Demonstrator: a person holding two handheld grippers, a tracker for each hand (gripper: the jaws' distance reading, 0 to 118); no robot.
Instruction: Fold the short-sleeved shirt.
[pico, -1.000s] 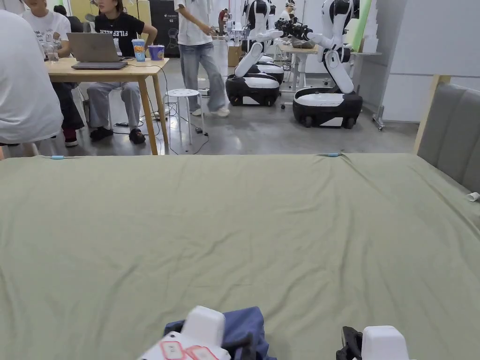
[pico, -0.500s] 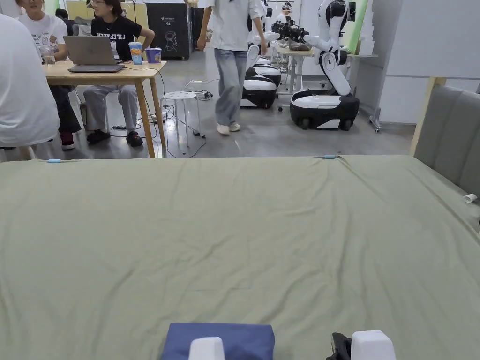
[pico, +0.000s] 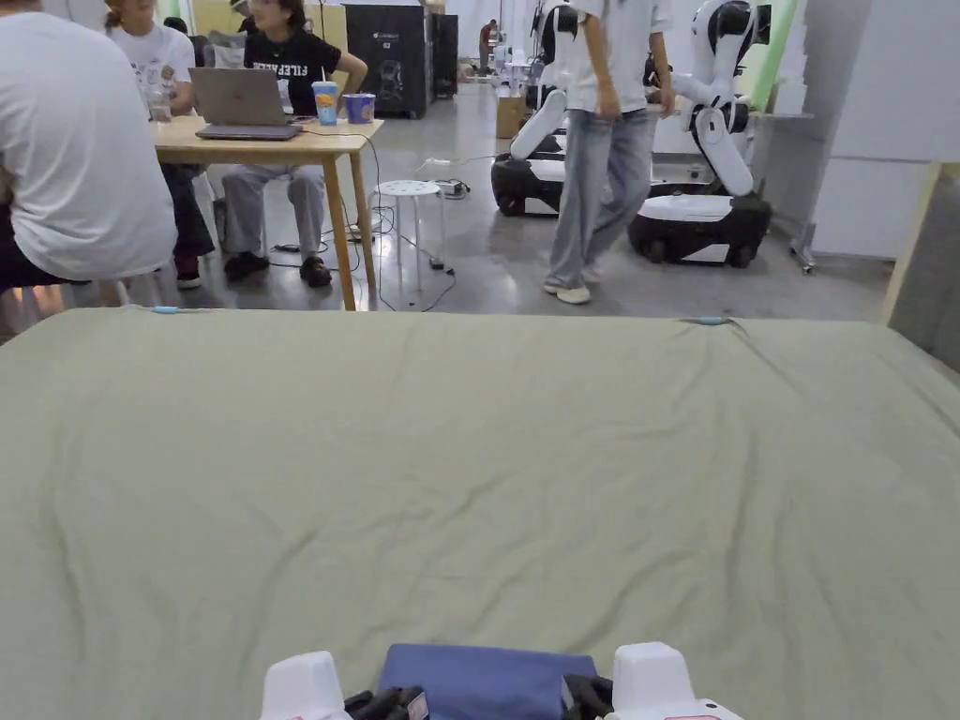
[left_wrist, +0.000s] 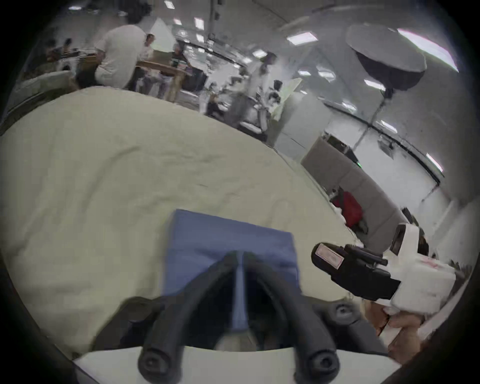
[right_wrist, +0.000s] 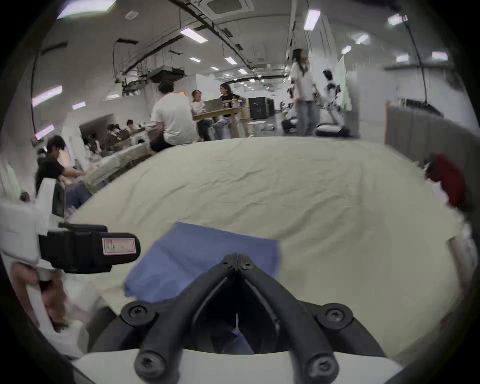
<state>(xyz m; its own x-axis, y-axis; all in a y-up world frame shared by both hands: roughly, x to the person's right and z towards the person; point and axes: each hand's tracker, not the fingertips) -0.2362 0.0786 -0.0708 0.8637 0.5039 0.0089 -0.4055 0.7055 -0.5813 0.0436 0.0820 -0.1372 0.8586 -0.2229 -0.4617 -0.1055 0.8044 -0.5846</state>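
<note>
The blue shirt (pico: 483, 677) lies folded into a small flat rectangle at the near edge of the green sheet (pico: 469, 469). My left gripper (pico: 384, 701) is at its left near corner and my right gripper (pico: 586, 696) at its right near corner. In the left gripper view the jaws (left_wrist: 239, 254) meet with a strip of blue shirt (left_wrist: 223, 241) cloth between them. The right gripper view has its jaws (right_wrist: 237, 257) pressed together over the shirt (right_wrist: 202, 254), with a sliver of blue behind the tips. Each view also catches the other gripper (left_wrist: 327, 257) (right_wrist: 119, 246) close by.
The green sheet stretches wide and wrinkled ahead. A grey padded panel (pico: 928, 272) stands at the right, with a red bundle (right_wrist: 446, 179) by it. Beyond the far edge are people at a wooden table (pico: 272, 141), a person walking (pico: 600, 141) and white robots (pico: 712, 187).
The shirt has gone from a loose bunch to a flat rectangle. My right gripper has come in leftward to the shirt's right corner. The person behind has walked to the right.
</note>
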